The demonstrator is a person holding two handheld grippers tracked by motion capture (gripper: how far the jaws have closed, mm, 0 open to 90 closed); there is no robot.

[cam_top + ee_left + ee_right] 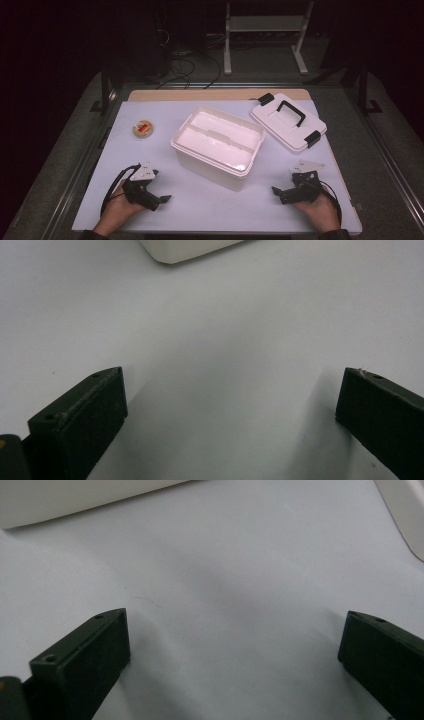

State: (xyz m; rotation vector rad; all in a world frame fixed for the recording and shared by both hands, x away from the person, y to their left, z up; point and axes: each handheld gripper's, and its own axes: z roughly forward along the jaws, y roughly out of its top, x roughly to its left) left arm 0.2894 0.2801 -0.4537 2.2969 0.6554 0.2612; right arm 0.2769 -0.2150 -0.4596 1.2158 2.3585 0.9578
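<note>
**Open grippers rest either side of an uncovered storage box**

Both grippers lie nearest the camera, low on the white table (pixel 210 210), each in a person's hand. Between and just beyond them stands the white storage box (pixel 218 145), uncovered, its long axis running from near right to far left as the high view shows it, one corner turned toward the person. It appears empty apart from a shallow ledge or tray inside; the glare makes that hard to settle.

From the left gripper (pixel 159 199) the box lies ahead and to the right; its jaws stand wide apart with nothing but bare table between them, and in the left gripper view a corner of the box (pixel 185 250) sits at the top edge. The right gripper (pixel 279 192) is likewise spread wide and empty, with the box ahead and to its left. Neither touches the box, and the two look about equally near it.

Farther out, the lid (pixel 288 121) with its black handle and clips lies flat at the far right, apart from the box and closer to the right hand, so fetching it would probably fall to that side. A small round tape-like object (pixel 143 129) sits well apart at the far left, on the left hand's side.
</note>
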